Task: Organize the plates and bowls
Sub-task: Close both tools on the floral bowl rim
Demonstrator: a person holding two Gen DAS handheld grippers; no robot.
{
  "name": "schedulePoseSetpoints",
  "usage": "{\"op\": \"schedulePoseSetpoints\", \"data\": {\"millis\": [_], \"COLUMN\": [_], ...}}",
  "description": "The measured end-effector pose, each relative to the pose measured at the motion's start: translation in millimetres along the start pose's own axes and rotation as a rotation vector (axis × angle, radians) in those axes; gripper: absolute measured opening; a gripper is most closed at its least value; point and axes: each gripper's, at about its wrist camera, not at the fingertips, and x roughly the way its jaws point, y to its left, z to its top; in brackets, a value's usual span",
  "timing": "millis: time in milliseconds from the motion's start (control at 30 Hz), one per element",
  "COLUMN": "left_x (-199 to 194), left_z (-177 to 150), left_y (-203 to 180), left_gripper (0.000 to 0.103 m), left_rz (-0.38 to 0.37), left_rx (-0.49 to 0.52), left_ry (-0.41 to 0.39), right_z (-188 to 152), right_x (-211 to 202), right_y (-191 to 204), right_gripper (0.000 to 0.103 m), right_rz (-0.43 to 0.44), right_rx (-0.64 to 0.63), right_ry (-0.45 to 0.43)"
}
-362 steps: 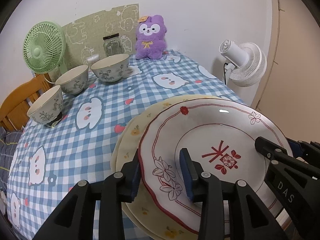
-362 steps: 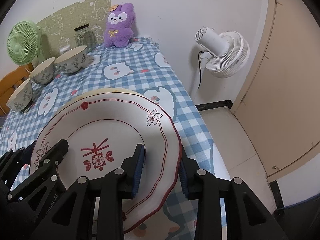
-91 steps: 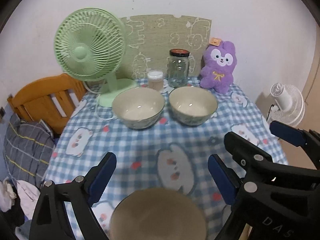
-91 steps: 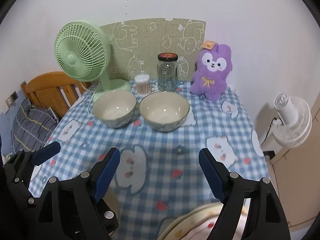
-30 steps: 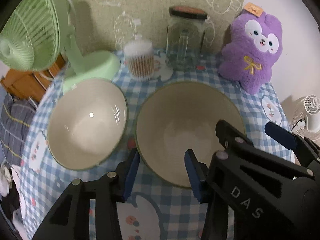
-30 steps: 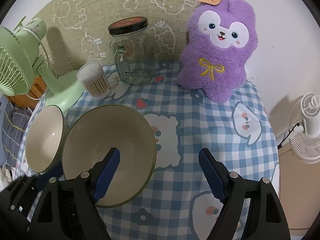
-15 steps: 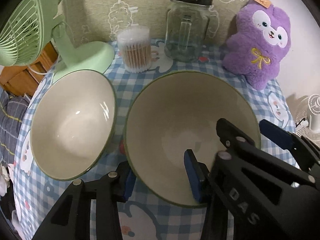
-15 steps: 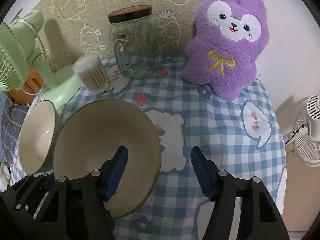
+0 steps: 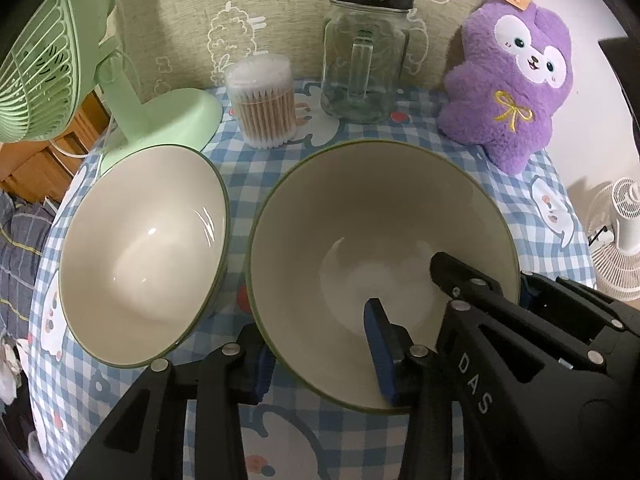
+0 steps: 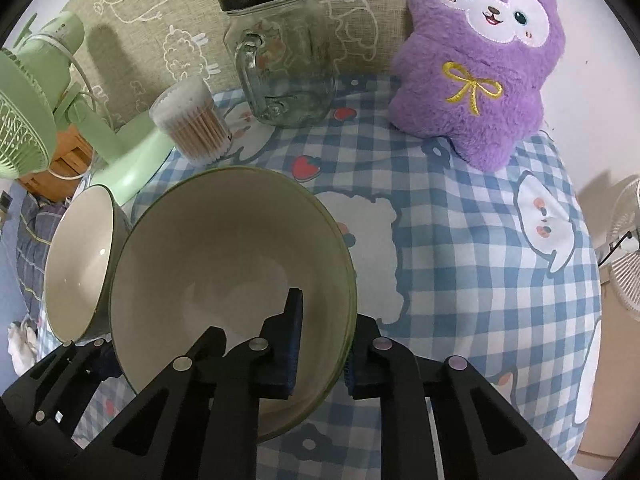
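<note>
Both tongs are on the same bowl, opposite sides of its rim.

Big bowl [image 9: 380,240] sits centre-frame in the left wrist view, lower-left of centre in the right wrist view [image 10: 224,272], on the checked tablecloth [image 10: 460,248]. Second bowl [image 9: 140,248] is just beside it, left of frame; rims look v. close, can't tell if touching.

Right gripper [image 10: 320,344]: jaws have just been closing, now clamped on the big bowl's right-hand wall, one pad inside, one outside, rim between them. Looks like a firm pinch.

Left gripper [image 9: 324,348]: jaws have also just closed a bit. One pad inside the bowl at lower centre, the other outside at the lower-left rim. Wall is between them, but the inner pad seems to stand off the wall, so I can't tell if it's biting yet. Check that before you lift.

Key relation: your two grips lie along a roughly left-right line across the near half of the bowl, so the far rim, toward the jar [image 9: 366,52] and cotton-swab tub [image 9: 264,100], is unsupported. Expect it to tip away on lifting. If nesting is the aim, the target bowl lies on the left gripper's side, so the left hand leads.
</note>
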Motion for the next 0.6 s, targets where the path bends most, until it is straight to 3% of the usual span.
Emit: {"op": "schedulePoseSetpoints", "data": {"millis": [67,100,600], "left_x": [-1.4,-2.3,-27.7], "left_z": [-2.3,-3.3,-11.0], "left_y": [-0.6,-0.5,4.0], "left_gripper": [0.036,0.028,0.026], "left_rz": [0.013,0.041,0.032], "left_rx": [0.004,0.007,0.024], "left_ry": [-0.006,-0.013,-0.047], "right_z": [-0.9,-2.3,-16.6], "right_x": [0.1,-0.5,-30.3], "right_y": [0.9,0.5,5.4], "right_gripper": [0.016,0.016,0.015], "right_rz": [-0.008,-0.012,-0.022], "right_rx": [-0.009,-0.008,0.02], "right_ry": [-0.003,-0.001,-0.044]}}
